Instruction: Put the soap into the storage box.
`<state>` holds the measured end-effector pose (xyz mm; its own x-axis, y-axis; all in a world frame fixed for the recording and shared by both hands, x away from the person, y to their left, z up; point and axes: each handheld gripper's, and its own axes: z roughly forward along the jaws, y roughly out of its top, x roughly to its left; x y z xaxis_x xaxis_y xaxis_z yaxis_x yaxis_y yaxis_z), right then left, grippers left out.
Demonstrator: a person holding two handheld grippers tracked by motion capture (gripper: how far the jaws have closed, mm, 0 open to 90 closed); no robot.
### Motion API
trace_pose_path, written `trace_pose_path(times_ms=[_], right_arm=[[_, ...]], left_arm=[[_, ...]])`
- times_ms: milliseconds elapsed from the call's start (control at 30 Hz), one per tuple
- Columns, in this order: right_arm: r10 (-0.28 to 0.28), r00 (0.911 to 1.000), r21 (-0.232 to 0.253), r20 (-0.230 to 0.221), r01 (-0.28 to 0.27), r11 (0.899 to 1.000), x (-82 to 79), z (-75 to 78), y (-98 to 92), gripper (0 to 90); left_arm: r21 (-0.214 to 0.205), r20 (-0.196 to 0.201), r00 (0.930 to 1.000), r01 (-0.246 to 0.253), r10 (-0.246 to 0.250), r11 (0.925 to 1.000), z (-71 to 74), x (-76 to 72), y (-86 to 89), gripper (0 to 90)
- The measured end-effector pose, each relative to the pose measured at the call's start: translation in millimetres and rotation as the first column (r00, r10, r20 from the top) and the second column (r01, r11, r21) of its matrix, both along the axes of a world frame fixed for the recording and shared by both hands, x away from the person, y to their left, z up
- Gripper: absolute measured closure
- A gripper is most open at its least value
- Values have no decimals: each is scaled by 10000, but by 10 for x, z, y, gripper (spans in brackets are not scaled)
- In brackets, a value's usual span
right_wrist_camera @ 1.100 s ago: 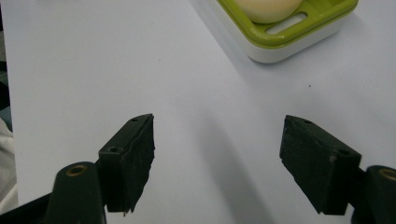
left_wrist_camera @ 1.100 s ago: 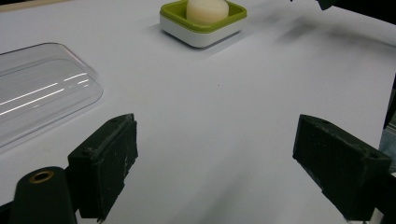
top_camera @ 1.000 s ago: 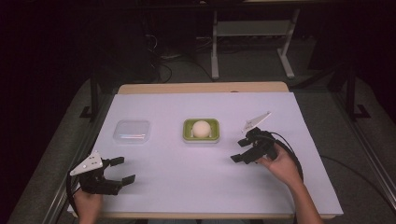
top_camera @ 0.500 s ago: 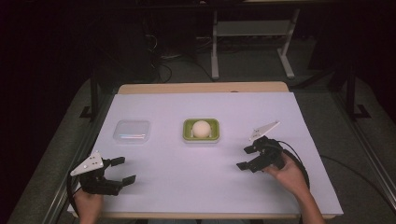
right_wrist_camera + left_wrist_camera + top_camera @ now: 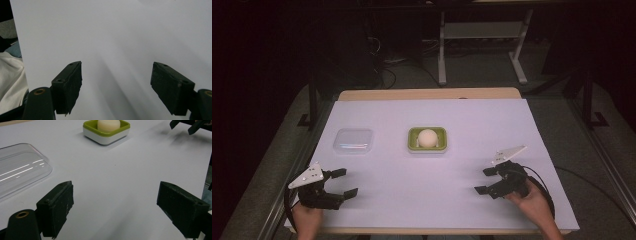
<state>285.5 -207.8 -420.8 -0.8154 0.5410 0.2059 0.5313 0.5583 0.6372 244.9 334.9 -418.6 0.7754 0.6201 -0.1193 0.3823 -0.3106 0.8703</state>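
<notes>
A pale round ball [image 5: 428, 137] sits in a small green dish [image 5: 412, 140] at the middle of the white table sheet [image 5: 422, 200]. Left of it lies a clear plastic lid [image 5: 353, 140]. My left gripper [image 5: 348, 181] rests near the front left corner, open and empty; its own view shows the lid [image 5: 20, 167] close by, with the dish [image 5: 107, 135] and ball [image 5: 108, 123] farther off. My right gripper [image 5: 482, 180] is at the front right, open with only bare sheet between its jaws [image 5: 116, 85]; its jaws have just been opening a little.
The wooden table edge [image 5: 427, 94] runs along the back, with a metal stand [image 5: 482, 45] on the dark floor behind it. A cable [image 5: 544, 187] loops beside the right hand. The other gripper's jaw tips [image 5: 183, 126] show at the far upper right of the left gripper view.
My right gripper has drawn back from beside the dish toward the front right of the table. The left gripper has stayed where it was.
</notes>
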Motion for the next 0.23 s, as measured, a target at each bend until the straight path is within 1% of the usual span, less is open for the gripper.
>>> trace_pose_path(times_ms=[133,233], right_arm=[[-270,9992,207,293,264,9994,-176,-67,-70,228],[-459,9984,239,326,451,9987,-259,-94,-93,195]], left_arm=[[23,-19,10000,-13,13,10000,-7,0,13,132],[-24,-32,9999,-111,111,9999,-7,0,19,132]])
